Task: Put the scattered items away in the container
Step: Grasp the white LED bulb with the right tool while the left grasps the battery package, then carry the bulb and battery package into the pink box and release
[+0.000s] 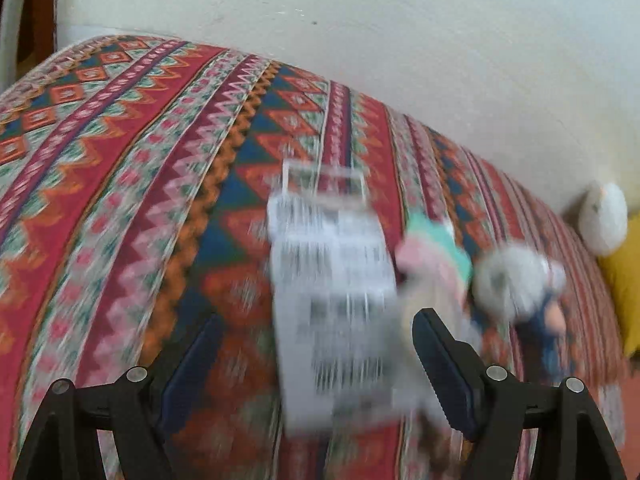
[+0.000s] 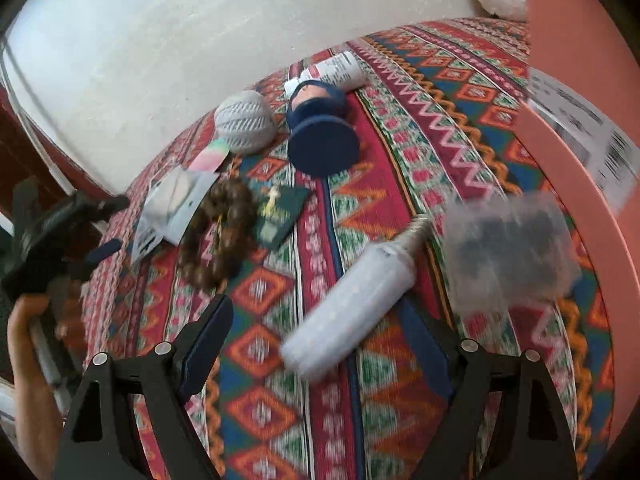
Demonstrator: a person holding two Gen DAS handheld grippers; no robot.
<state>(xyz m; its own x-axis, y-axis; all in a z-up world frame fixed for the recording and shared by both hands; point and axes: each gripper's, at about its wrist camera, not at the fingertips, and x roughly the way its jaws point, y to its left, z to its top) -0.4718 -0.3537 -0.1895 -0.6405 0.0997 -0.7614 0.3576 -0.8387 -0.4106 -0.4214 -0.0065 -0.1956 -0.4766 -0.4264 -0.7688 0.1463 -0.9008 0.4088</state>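
Centring the white tube (image 2: 352, 304) between the open jaws of the right gripper (image 2: 320, 344) comes first; close across its body, not the threaded tip. The left gripper (image 1: 320, 360), jaws also open, straddles a blurred white packet (image 1: 332, 312). The pink container (image 2: 576, 184) stands at right of the frame.

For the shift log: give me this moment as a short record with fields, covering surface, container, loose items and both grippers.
surface: patterned cloth beside a white wall
container: pink container, right edge of the right wrist view
loose items: white tube, bead bracelet, grey ball, navy spool-shaped object, white bottle, clear packet
left gripper: open, over a blurred white packet
right gripper: open, the tube between its fingers, not clamped
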